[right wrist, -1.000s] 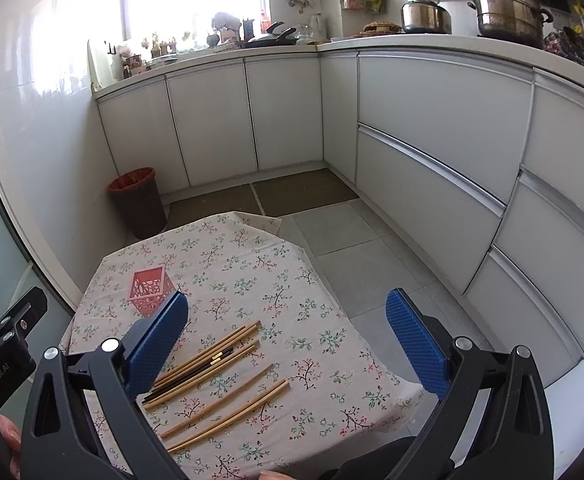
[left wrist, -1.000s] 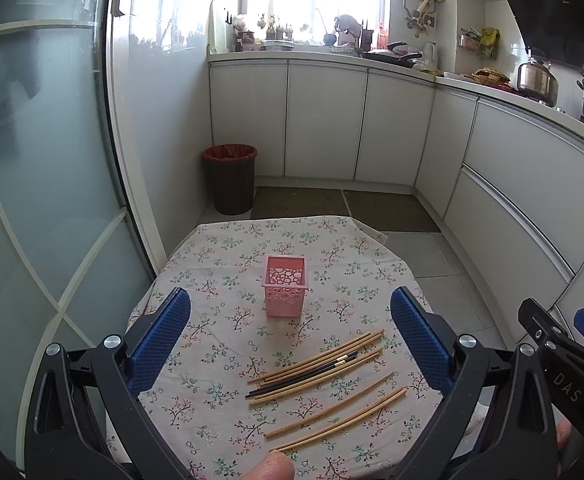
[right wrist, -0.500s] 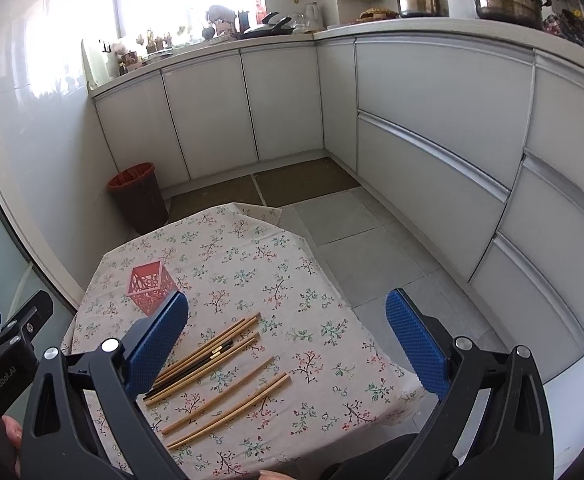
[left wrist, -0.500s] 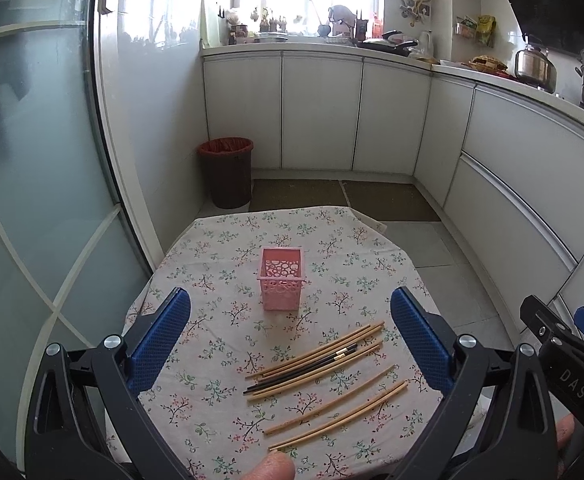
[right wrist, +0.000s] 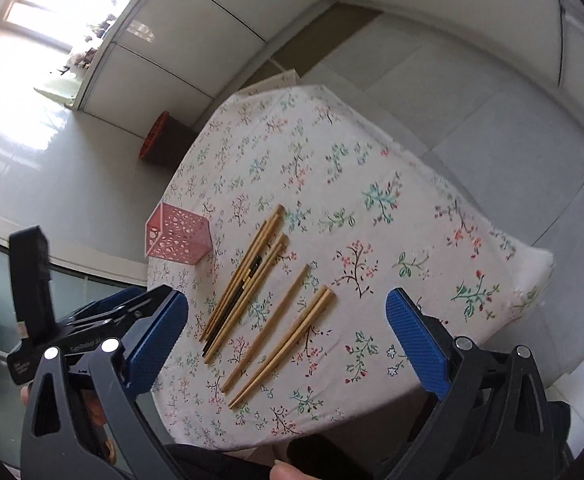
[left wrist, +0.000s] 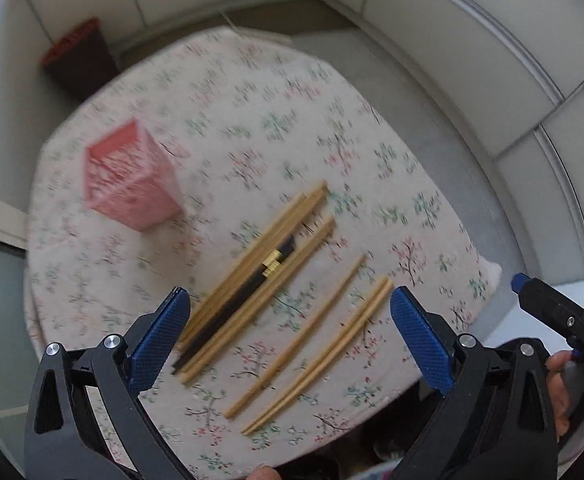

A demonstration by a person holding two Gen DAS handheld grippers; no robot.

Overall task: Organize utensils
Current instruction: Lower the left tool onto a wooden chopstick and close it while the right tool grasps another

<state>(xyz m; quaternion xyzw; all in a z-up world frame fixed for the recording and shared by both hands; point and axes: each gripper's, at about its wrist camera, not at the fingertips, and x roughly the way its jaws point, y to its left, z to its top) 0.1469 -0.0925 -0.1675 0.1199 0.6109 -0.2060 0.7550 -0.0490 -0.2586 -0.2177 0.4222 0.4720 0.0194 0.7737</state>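
Both tongs spread wide, gripping nothing: left gripper (left wrist: 290, 334) and right gripper (right wrist: 288, 336) hang over the near edge of the floral tablecloth (right wrist: 371, 168). Chopsticks (right wrist: 248, 276) lie loose mid-frame: a tight bundle of wooden sticks around what looks like a dark pair (left view blurred), then a single stick (right wrist: 268, 326), then a pair (right wrist: 284, 346) lower right. Pink perforated basket (right wrist: 178, 236) stands upright at the left, just apart from the bundle. Red-rimmed bin (right wrist: 164, 140) on the floor, upper left.

Both claws nearer the chopsticks (left wrist: 260, 276).
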